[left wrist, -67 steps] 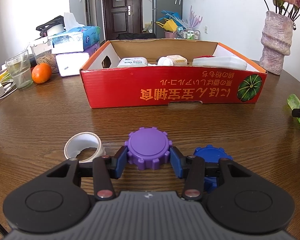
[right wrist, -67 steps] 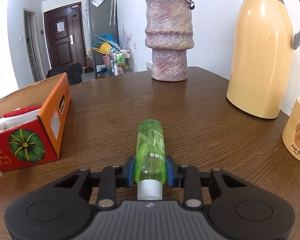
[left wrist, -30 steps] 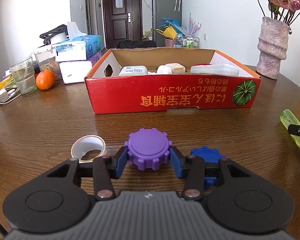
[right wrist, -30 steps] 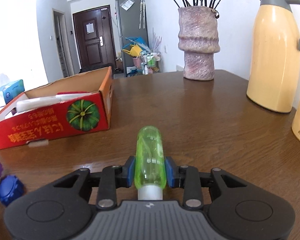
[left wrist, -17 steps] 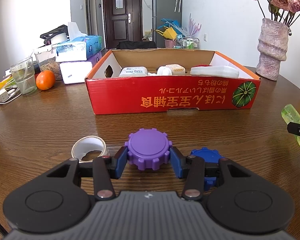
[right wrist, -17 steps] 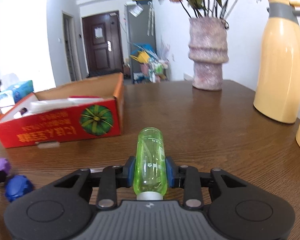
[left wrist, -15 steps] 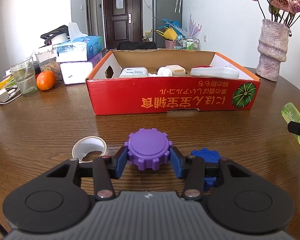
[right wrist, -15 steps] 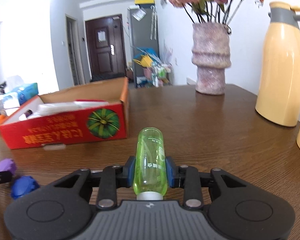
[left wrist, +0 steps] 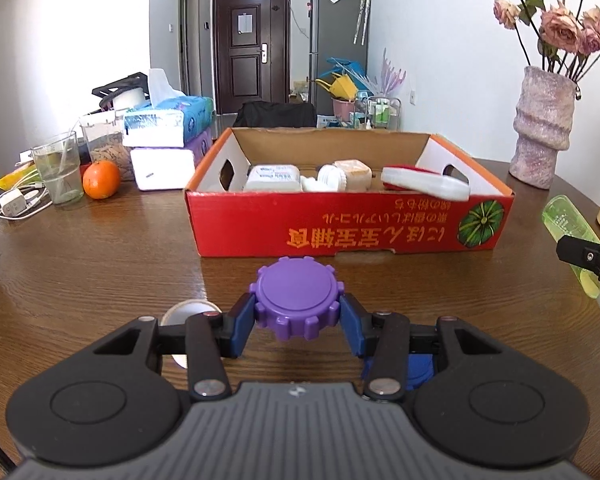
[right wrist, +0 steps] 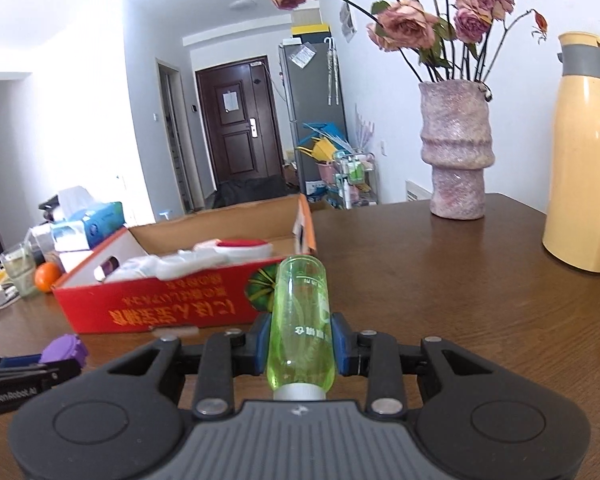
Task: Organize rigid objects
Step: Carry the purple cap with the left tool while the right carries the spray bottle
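The left tool (left wrist: 298,330) is clenched on a purple gear-edged cap (left wrist: 297,298), its blue pads pressing the cap's rim from both sides and holding it clear of the tabletop (left wrist: 100,264). At 12 o'clock from it stands the red cardboard box (left wrist: 352,226), its near wall facing the tool with a strip of bare wood between. The box top is open; white packets and a red-and-white item lie inside. At 10 o'clock a glass (left wrist: 58,172), an orange (left wrist: 101,179) and stacked tissue packs (left wrist: 168,138) crowd the far left edge. Just below the tool at 7 o'clock sits a tape roll (left wrist: 188,310), and at 5 o'clock a blue cap (left wrist: 418,368), both partly hidden by the tool's frame.

The right tool (right wrist: 300,350) is clenched on a green bottle (right wrist: 302,320), gripped near its grey neck with the base pointing forward and up. The box's right corner lies at 11 o'clock, close beyond the bottle's base. Open tabletop stretches from 12 to 2 o'clock toward a pink vase (right wrist: 456,148) and a yellow thermos (right wrist: 588,160) near the far edge.
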